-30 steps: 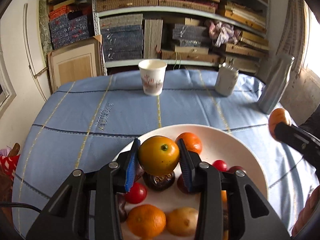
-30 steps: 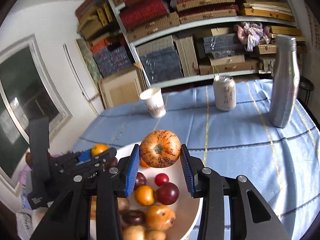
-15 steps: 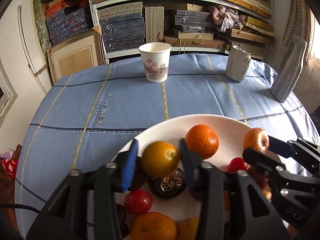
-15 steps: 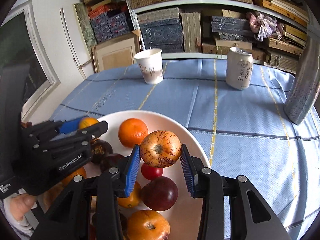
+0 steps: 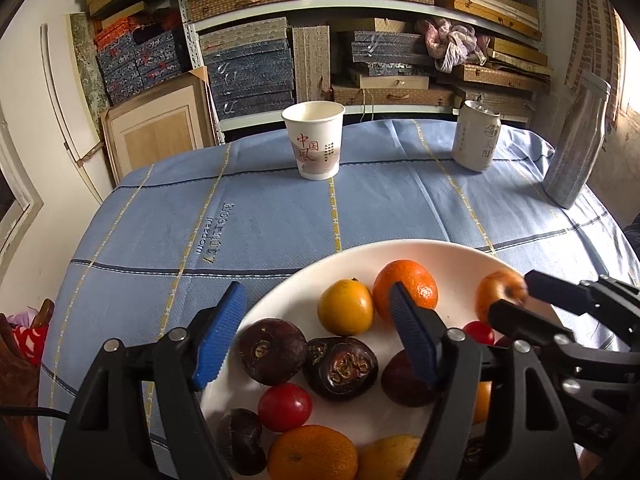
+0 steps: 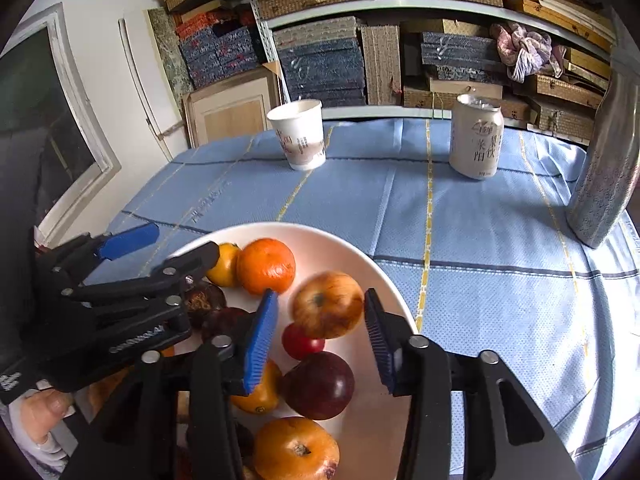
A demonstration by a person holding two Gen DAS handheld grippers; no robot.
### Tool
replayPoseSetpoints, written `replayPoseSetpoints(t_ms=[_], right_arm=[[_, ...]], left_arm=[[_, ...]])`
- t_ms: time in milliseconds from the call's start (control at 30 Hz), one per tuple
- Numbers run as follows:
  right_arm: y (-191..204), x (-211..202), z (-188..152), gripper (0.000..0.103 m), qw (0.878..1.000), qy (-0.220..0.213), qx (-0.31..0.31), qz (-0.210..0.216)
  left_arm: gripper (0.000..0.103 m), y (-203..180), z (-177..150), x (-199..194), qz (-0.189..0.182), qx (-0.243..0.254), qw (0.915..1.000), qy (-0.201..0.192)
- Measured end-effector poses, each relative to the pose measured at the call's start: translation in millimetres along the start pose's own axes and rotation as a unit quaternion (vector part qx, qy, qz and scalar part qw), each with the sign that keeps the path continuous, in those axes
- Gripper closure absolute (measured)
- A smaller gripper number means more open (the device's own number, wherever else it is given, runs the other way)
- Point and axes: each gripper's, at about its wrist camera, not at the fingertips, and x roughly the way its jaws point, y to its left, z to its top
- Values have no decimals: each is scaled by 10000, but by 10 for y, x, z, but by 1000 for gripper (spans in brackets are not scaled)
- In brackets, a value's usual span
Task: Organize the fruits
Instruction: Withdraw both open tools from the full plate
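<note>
A white plate (image 5: 440, 246) on the blue cloth holds several fruits. My left gripper (image 5: 316, 300) is over the plate's left side, its jaws opening wide. A yellow-orange fruit (image 5: 346, 307) lies loose on the plate just ahead of its blue pads, next to a mandarin (image 5: 408, 288). My right gripper (image 6: 320, 300) is also opening, and a speckled orange-red fruit (image 6: 326, 304) rests on the plate (image 6: 352, 248) between its pads with a gap on each side. The left gripper (image 6: 186, 240) shows at the left of the right wrist view, and the right gripper (image 5: 514, 294) at the right of the left wrist view.
At the back of the table stand a paper cup (image 5: 314, 146), a drink can (image 5: 476, 140) and a silver bottle (image 5: 576, 148). Shelves of boxes fill the wall behind. Dark fruits (image 5: 340, 368) and a red tomato (image 5: 285, 406) crowd the plate. A person's thumb (image 6: 44, 412) shows low on the left.
Both grippers came down over the plate. The left let go of the yellow-orange fruit and spread its jaws. The right released the speckled fruit, which now lies on the plate.
</note>
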Motion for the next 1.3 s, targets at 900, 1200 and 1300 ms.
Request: replayPoseSetpoints(t_ms=[900, 1200, 1300], right_arm=[[385, -1671, -406, 19, 9914, -1262, 51, 331], [372, -1735, -1126, 4, 9923, -1143, -230, -426], [321, -1657, -1255, 4, 9940, -896, -152, -603]], left_arm=[[7, 19, -785, -1857, 251, 93, 9932, -1134], [4, -30, -1381, -2027, -94, -175, 9945, -1031], [4, 28, -1459, -2009, -122, -341, 9943, -1007]])
